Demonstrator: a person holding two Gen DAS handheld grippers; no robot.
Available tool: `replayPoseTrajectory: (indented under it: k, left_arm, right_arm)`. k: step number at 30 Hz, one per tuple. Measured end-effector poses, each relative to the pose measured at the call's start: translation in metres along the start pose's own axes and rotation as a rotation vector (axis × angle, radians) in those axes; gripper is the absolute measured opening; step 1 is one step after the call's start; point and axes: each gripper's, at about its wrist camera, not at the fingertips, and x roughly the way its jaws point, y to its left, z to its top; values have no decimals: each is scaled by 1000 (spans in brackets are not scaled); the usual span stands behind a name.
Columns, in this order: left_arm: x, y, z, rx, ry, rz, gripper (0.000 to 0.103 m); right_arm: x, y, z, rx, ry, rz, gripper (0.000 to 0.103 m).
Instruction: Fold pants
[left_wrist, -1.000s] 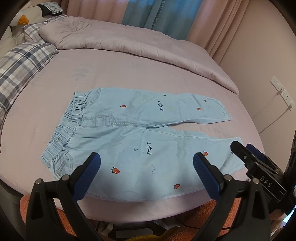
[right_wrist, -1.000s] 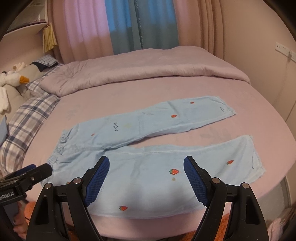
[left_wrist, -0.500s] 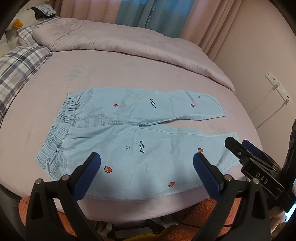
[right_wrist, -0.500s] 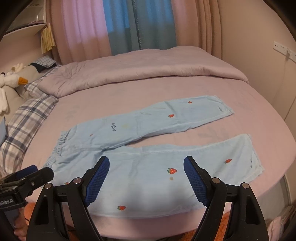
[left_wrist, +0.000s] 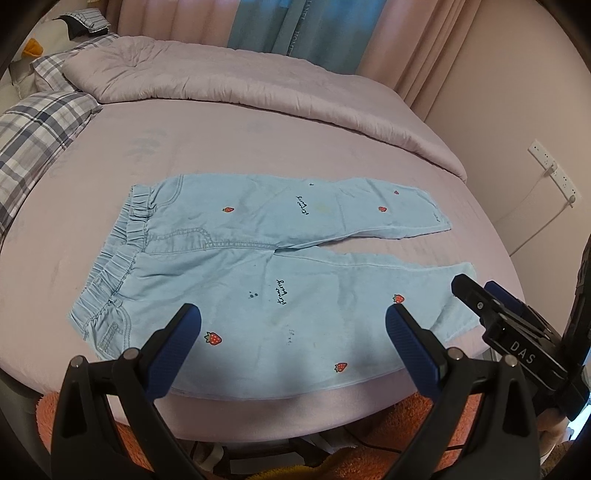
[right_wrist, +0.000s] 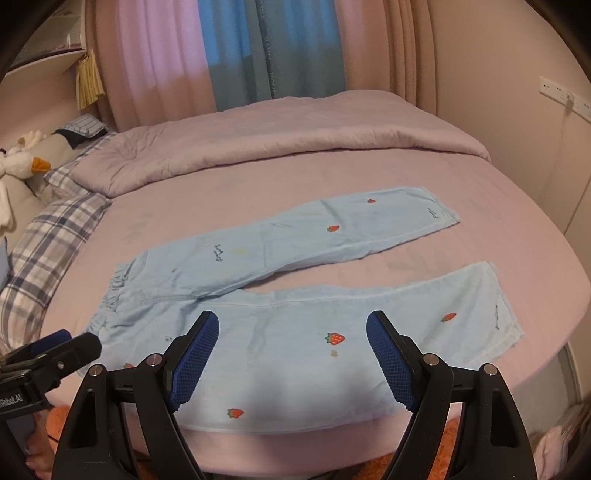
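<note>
Light blue pants with strawberry prints lie flat on the pink bed, waistband to the left, both legs spread apart to the right; they also show in the right wrist view. My left gripper is open and empty, hovering over the near leg by the bed's front edge. My right gripper is open and empty, over the near leg further right. The right gripper's tip shows in the left wrist view near the near leg's cuff.
A folded lilac duvet lies across the far side of the bed. Plaid pillows and a plush goose are at the left. A wall with sockets is on the right. An orange rug lies below the bed's front edge.
Both grippers have drifted slightly; the pants sit a little further off and more centred in the left wrist view. The pants have not moved on the bed.
</note>
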Motion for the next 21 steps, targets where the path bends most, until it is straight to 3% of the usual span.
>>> replayPoseTrajectory:
  k: [15,19,21]
  left_arm:
    - [3,11,2,-12,1,-19,98]
    - [7,39,6,-64,-12,-10,88]
    - [9,64,8,-109,-16,22,83]
  right_arm:
    - [-1,-5,0,17,11,-24,82]
    - [5,-18,-1,51,30,-13,82]
    - [8,-38,0,95,46,44,82]
